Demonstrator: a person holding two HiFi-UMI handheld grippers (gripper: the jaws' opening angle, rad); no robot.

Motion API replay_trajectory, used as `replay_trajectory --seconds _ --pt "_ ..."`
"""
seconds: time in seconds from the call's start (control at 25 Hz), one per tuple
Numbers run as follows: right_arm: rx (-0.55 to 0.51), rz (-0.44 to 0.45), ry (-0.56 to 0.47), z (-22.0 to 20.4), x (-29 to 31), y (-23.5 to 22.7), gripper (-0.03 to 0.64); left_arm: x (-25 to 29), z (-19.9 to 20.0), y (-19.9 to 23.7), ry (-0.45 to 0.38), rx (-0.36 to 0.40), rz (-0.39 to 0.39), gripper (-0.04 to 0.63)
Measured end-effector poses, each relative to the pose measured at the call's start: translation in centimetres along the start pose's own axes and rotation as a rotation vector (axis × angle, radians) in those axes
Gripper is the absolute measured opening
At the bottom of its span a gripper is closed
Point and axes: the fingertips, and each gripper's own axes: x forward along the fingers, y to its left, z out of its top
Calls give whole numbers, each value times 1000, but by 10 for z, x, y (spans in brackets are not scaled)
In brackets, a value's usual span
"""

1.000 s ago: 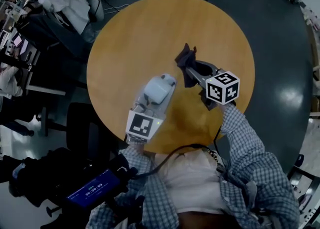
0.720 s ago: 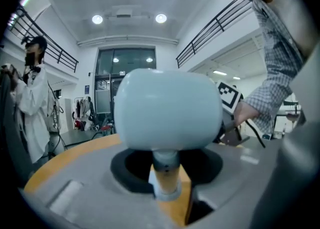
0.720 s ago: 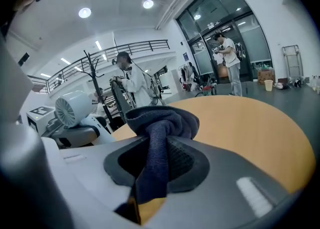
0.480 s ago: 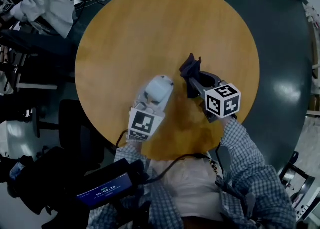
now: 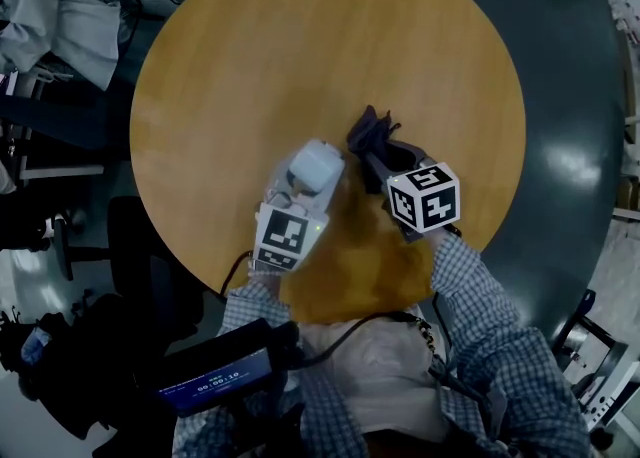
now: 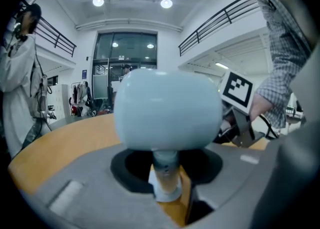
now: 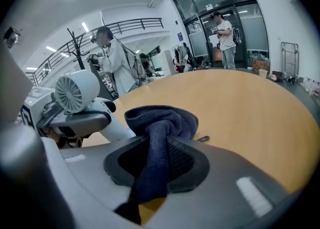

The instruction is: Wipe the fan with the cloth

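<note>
Both jaws are pinching: left gripper [image 5: 300, 184] the stem of the pale-blue plastic fan [image 6: 167, 113], right gripper [image 5: 386, 162] the dark-navy cloth [image 7: 160, 128]; pressing hard, we are risking twisting the fan loose.

A person wears a long-sleeved shirt [image 5: 505, 356] in a small blue-and-white check, open over a pale top [image 5: 375, 366]. The checked sleeves [image 5: 468, 281] end in cuffs at the wrists. A thin black cable [image 5: 345, 319] curves across the chest. The left claw [image 5: 298, 186] and the right claw [image 5: 385, 164] have matte grey bodies with a dark oval recess behind the jaws. The left cube [image 5: 283, 238] and the right cube [image 5: 423, 196] are white, printed with bold black square markers.
</note>
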Motion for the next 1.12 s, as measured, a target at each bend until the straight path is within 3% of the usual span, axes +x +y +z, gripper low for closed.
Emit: replay_trajectory --seconds 0.16,0.52,0.6,0.72,1.0,1.12 --pt "-24 -42 27 -9 11 -4 97 5 -8 3 10 -14 -1 137" --pt "-25 -39 -16 -13 8 -10 115 19 -3 -6 -9 -47 -4 135" --pt "-41 -40 -29 -10 6 -15 127 26 -1 -9 -3 -31 0 134" --pt "-32 -34 -54 -6 3 -18 159 31 -7 -14 40 12 -12 183" --pt "0 -45 -134 5 -29 -19 176 3 -27 -8 100 7 25 189" --pt "-7 -58 -156 9 -49 -16 153 -16 -25 -6 99 -7 54 189"
